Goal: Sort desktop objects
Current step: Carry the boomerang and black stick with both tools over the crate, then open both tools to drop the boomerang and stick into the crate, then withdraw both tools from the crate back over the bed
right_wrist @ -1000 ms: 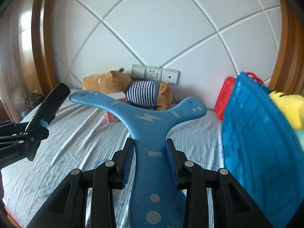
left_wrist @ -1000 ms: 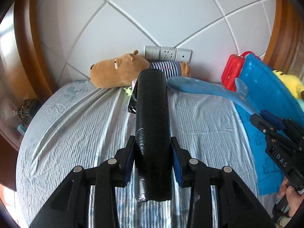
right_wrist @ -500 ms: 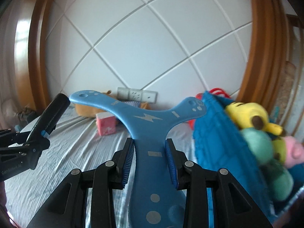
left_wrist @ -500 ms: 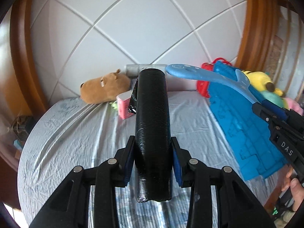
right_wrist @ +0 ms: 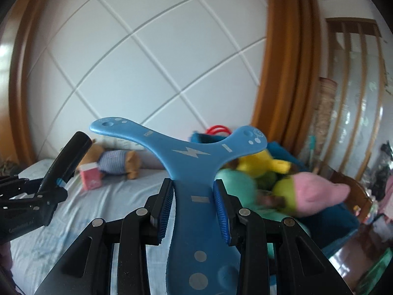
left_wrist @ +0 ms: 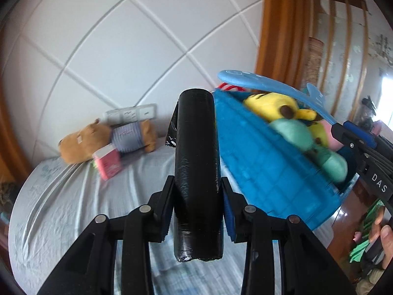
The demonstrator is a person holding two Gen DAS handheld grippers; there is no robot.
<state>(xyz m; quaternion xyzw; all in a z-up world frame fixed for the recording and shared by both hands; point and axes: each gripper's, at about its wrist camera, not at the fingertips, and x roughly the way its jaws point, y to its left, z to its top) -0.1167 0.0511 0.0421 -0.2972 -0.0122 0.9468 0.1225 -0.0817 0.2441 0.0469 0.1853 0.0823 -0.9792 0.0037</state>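
Blue plastic basket: sitting at the right edge of the bed, tilted, with soft toys lying inside it; it is serving as the landmark for every place below.
Bed: stretching left of the basket under a pale, wrinkled sheet.
Soft toys in the basket: a yellow plush is lying at the top, a teal plush just below it, and a pink and green plush is poking over the basket's near rim.
Blue boomerang: hovering over the basket, its two front arms reaching left and right above the toys, its stem running back between the jaws.
Right gripper: the jaws are pinching the boomerang's stem from both sides, blue ribbed pads pressing on its edges.
Black roll: standing up left of the basket, above the bed, rising past the fingertips while its lower end is hanging behind the pads.
Left gripper: the jaws are clamping the black roll at its lower half, one pad on each side.
Brown plush animal: lying well left of the basket against the wall, wearing a striped top.
Pink box: resting just in front of the brown plush animal, well apart from the basket.
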